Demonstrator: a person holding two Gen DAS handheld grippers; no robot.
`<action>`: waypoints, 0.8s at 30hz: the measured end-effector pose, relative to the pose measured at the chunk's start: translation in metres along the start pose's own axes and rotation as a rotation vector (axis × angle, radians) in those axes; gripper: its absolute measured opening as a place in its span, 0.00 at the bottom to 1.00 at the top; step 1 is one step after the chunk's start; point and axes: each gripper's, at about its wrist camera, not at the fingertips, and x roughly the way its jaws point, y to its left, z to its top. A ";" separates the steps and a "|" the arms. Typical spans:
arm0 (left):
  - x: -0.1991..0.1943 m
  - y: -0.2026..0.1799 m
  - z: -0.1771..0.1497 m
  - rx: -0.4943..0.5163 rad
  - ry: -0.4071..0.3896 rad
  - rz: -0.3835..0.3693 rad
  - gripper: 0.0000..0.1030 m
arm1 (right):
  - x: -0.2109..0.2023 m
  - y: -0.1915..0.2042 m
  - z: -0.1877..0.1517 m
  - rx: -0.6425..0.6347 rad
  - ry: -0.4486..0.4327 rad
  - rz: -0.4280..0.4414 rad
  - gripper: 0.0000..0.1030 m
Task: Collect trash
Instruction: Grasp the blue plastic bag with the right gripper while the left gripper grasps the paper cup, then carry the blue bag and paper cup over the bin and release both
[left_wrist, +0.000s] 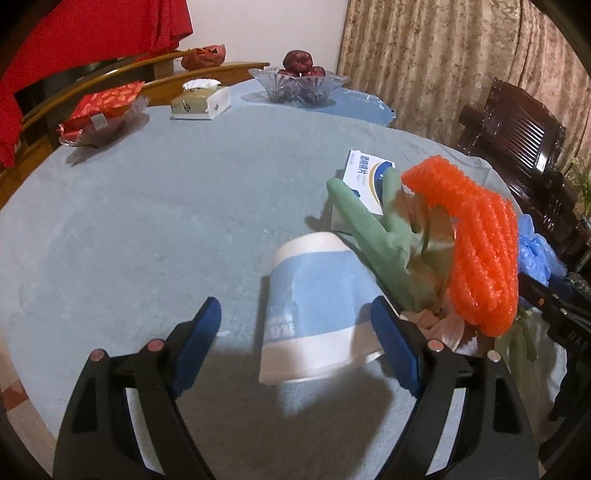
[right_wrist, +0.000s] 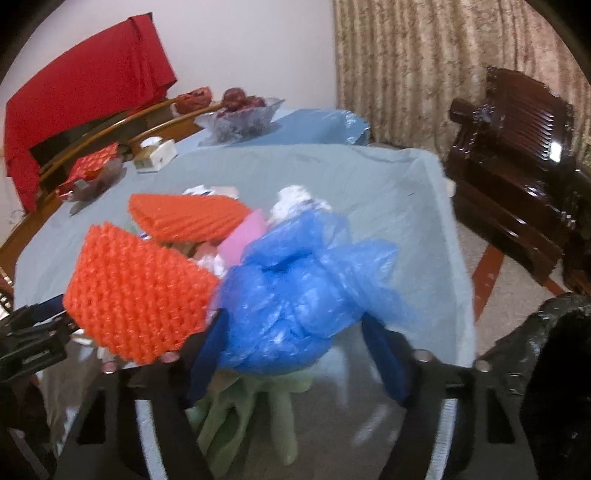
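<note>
Since the left gripper (left_wrist: 295, 341) is spread wide around the tipped paper cup (left_wrist: 314, 314) on the table's grey-blue cloth (left_wrist: 147, 221), squeeze lightly mid-wall; thin paper crushes. Right of it: limp green glove (left_wrist: 373, 236), ribbed orange foam net (left_wrist: 480, 243). Right gripper (right_wrist: 299, 350) released, straddling crinkly blue plastic bag (right_wrist: 295, 295).

A blue-and-white paper cup (left_wrist: 317, 310) lay on its side between the spread blue pads of the left gripper (left_wrist: 299, 343). Just right of that tool, a green rubber glove (left_wrist: 373, 236) stuck up beside orange foam netting (left_wrist: 480, 251), with a white-and-blue carton (left_wrist: 367, 177) behind. A crumpled blue plastic bag (right_wrist: 295, 291) sat between the right gripper's (right_wrist: 295, 354) open fingers.
</note>
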 end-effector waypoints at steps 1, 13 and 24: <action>0.001 0.000 -0.001 -0.005 0.005 -0.012 0.73 | 0.001 0.002 -0.001 -0.002 0.004 0.015 0.54; -0.008 -0.004 -0.002 -0.053 -0.005 -0.036 0.25 | -0.018 0.000 -0.002 -0.008 -0.031 0.032 0.42; -0.055 -0.024 0.007 0.010 -0.135 0.035 0.21 | -0.050 -0.005 0.006 0.002 -0.083 0.042 0.42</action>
